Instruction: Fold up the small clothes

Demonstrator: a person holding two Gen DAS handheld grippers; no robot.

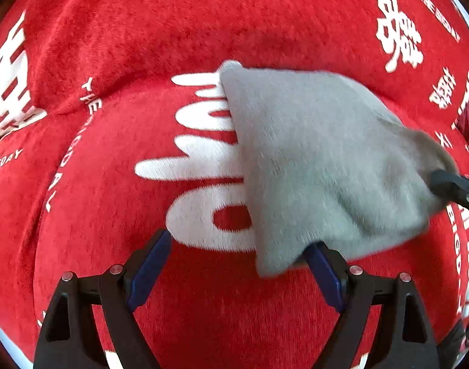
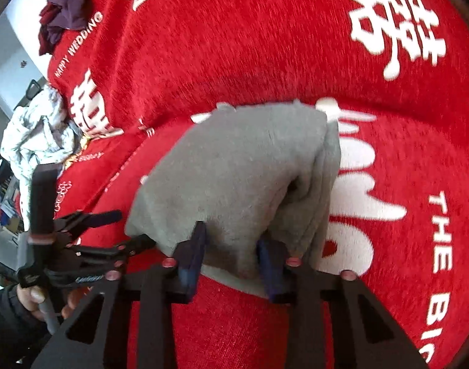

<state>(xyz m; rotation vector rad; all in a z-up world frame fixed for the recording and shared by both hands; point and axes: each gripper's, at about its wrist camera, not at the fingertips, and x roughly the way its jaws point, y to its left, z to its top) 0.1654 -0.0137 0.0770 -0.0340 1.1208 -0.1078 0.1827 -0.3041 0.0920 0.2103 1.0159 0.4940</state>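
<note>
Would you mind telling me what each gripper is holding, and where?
The right gripper pinches the grey cloth at its near edge; the left gripper is open, holding nothing.

Red plush cover point(image 1: 203, 30) printed with white characters and lettering formed the work surface, grey garment point(image 1: 320, 160) lay folded upon it, dark purple clothes point(image 2: 65, 15) and pale crumpled fabric point(image 2: 34, 132) rested at its far edge

The red cover point(image 2: 234, 46) is carrying white print: "HAPPY WEDDING" point(image 2: 77, 46) is running along it in the right wrist view, "THE BIGDAY" point(image 1: 437, 12) is showing in the left wrist view, beside large white Chinese characters point(image 1: 397, 30).
</note>
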